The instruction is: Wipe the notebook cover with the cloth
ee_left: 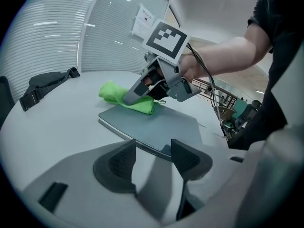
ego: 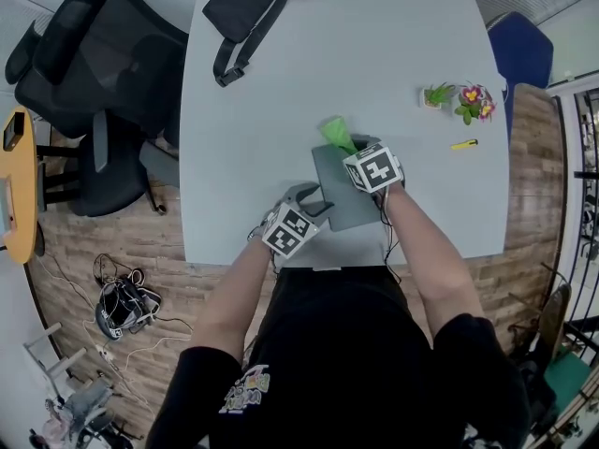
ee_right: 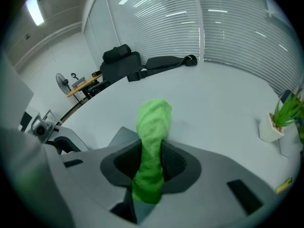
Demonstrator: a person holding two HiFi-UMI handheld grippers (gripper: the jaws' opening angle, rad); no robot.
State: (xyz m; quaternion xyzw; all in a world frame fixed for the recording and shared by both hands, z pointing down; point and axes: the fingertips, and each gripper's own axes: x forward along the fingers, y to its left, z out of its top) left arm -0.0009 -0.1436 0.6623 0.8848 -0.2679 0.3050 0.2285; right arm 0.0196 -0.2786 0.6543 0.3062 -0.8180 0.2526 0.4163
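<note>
A grey notebook (ego: 339,199) lies flat near the front edge of the white table (ego: 281,110). My right gripper (ego: 354,148) is shut on a bright green cloth (ego: 337,133), which it holds down at the notebook's far end. In the right gripper view the cloth (ee_right: 153,127) runs out between the pads (ee_right: 173,163). The left gripper view shows the right gripper (ee_left: 137,93) pressing the cloth (ee_left: 116,92) onto the notebook (ee_left: 161,125). My left gripper (ego: 309,197) sits at the notebook's near left corner; its jaws (ee_left: 154,148) stand open with nothing between them.
A black strap bag (ego: 253,7) lies at the table's far side. Two small potted plants (ego: 459,99) and a yellow item (ego: 464,144) stand to the right. Left of the table is a black office chair (ego: 94,64). The table's front edge runs just below the notebook.
</note>
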